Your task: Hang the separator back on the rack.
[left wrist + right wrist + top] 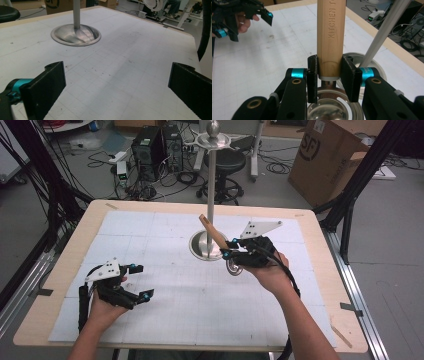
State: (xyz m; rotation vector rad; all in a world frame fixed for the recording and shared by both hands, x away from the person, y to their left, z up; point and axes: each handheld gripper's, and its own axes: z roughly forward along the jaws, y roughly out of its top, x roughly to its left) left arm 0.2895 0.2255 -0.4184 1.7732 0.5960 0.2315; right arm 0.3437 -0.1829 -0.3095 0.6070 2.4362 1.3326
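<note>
Near the middle of the table [60, 285], towards its far edge, the right tongs [231, 249] are clamped on the wooden handle [212, 231] of a kitchen utensil. In the right gripper view both black pads press the handle [330, 37] from either side, just above its lower end, where a pale collar joins a metal neck. Lettering stamped along the wood reads "KITCHEN". The handle slants up and away from the tongs, towards the far-left corner. Below the tongs hangs the utensil's round metal head [233, 266], shiny and bowl-like in the right gripper view [334, 107]; whether it is perforated I cannot tell. The head sits clear of the white gridded mat [175, 305].

Just behind the held utensil stands a metal stand: round dished base [200, 247] on the mat, upright pole [211, 185], a small disc and ball at its top. Handle and pole look close; contact cannot be told.

Left tongs [141, 281] rest near the left edge, closer to the near side, jaws wide apart with nothing between them; the left gripper view shows bare mat between them and the stand's base [76, 35] beyond.
</note>
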